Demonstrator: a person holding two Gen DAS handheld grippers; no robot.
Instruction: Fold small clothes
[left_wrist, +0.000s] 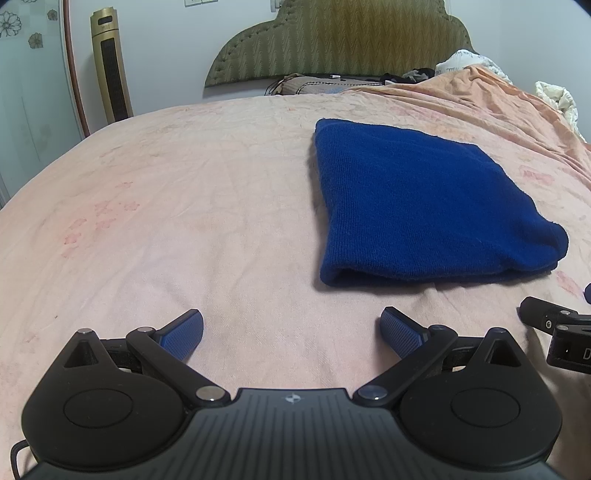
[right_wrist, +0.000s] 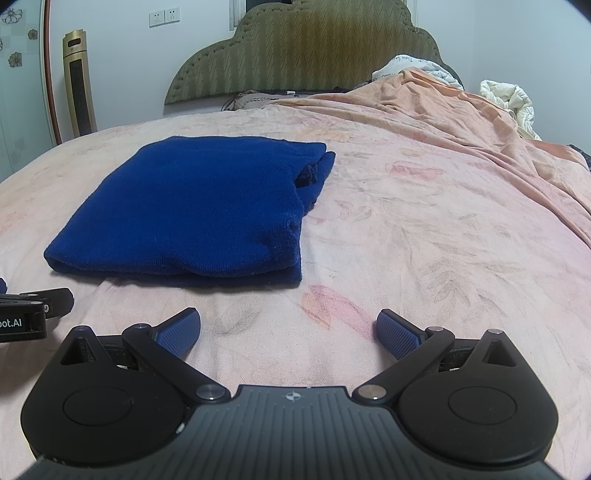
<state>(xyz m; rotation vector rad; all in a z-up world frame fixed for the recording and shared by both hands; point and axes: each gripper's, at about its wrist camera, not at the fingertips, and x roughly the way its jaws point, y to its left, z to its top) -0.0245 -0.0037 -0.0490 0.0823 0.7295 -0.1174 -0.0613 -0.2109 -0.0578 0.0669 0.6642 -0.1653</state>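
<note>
Blue knitted garment (right_wrist: 192, 206), folded into a thick flat rectangle, lies mid-bed on the pink sheet (right_wrist: 406, 258). Nearer, left gripper (left_wrist: 291, 332) and right gripper (right_wrist: 288, 330) hover with fingers spread wide, holding nothing. Beyond stands a padded headboard (right_wrist: 314, 55).

Deep-blue knit garment (left_wrist: 417, 199), folded into a flat, roughly rectangular stack, rounded fold edge on near side, loose layered edges along right side, lying flat mid-bed on pink sheet (left_wrist: 184, 206).
</note>
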